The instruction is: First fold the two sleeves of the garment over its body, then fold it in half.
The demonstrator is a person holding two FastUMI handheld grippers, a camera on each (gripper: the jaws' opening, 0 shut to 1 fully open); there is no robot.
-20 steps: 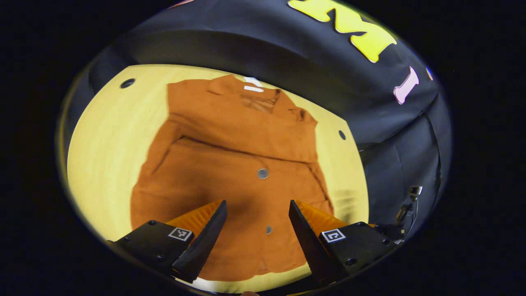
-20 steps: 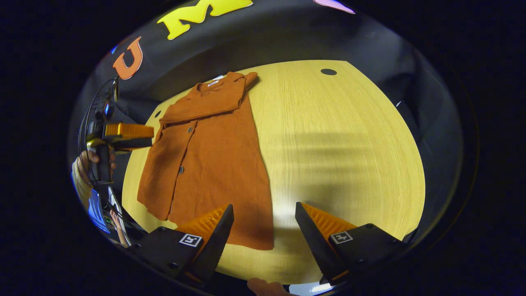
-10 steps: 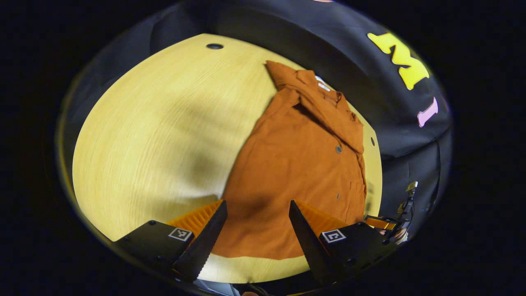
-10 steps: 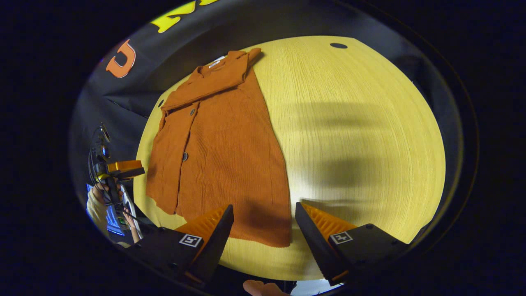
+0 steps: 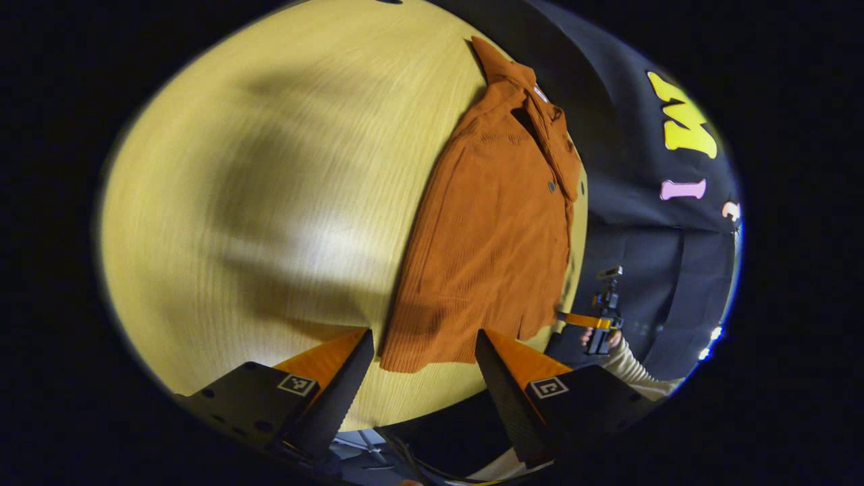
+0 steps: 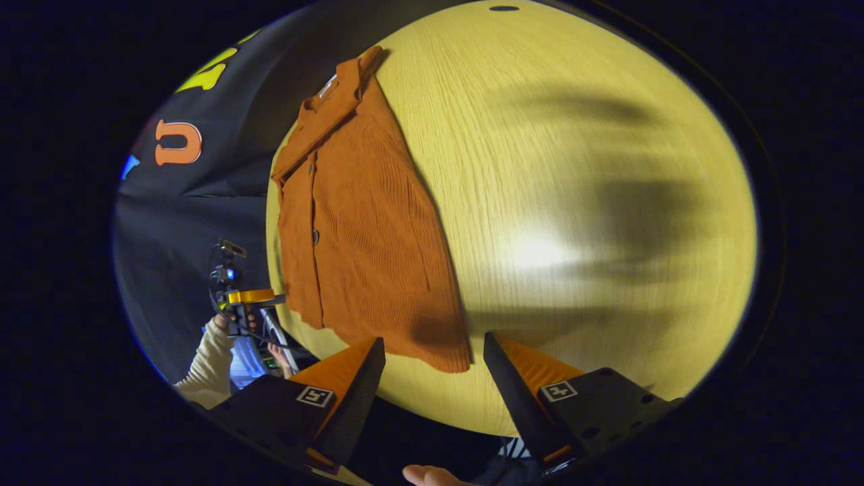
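Note:
A rust-orange buttoned garment [image 5: 493, 223] lies flat on the yellow wooden table [image 5: 256, 202], collar far away, with its sleeves folded across the chest. My left gripper [image 5: 422, 385] stands open, low at the table's near edge, and the garment's near hem corner [image 5: 398, 358] sits just beyond the gap between its fingers. In the right gripper view the garment [image 6: 358, 223] stretches away to the left. My right gripper [image 6: 432, 391] is open too, with the other hem corner [image 6: 452, 361] just ahead of its gap. Neither gripper touches the cloth.
In each view the other gripper shows far off past the table's edge, held by a hand in a pale sleeve: the right gripper [image 5: 594, 320] and the left gripper [image 6: 246, 300]. Broad bare tabletop [image 6: 574, 202] lies beside the garment. A round hole [image 6: 503, 8] marks the far table edge.
Both grippers have swung outward and down, from above the garment's lower middle to its two hem corners at the near table edge. Both stayed open; the garment has not moved.

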